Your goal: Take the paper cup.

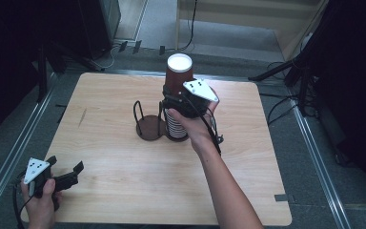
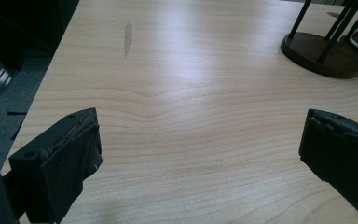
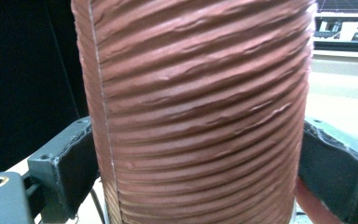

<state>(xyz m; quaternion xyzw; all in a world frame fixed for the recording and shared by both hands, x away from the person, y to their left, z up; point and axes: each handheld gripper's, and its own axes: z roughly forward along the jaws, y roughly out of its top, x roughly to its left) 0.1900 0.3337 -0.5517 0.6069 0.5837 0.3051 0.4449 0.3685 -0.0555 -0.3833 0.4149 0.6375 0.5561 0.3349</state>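
The right gripper [image 1: 180,102] clamps a brown ribbed paper cup [image 1: 178,76]; in the right gripper view both black jaws press against the corrugated wall of that cup [image 3: 200,112], one on each side. The cup is held upright above the stack of cups [image 1: 176,125] that stands in the wire cup holder [image 1: 148,125] near the middle of the table [image 1: 124,181], towards its far edge. The left gripper [image 1: 66,175] rests low at the near left corner of the table, its jaws wide apart with nothing between them; its own view looks across bare wood to the holder's round dark base [image 2: 321,56].

The step in hand looks like lifting the top cup free of the stack. A straight vertical pull should do best, with the cup kept upright so it neither drags the cup beneath it nor catches the wire posts. A light squeeze seems wise, since the thin wall could buckle.

The hand and gripper hide where the held cup meets the stack, so I cannot tell whether it is fully clear. How many cups remain is also hard to make out.
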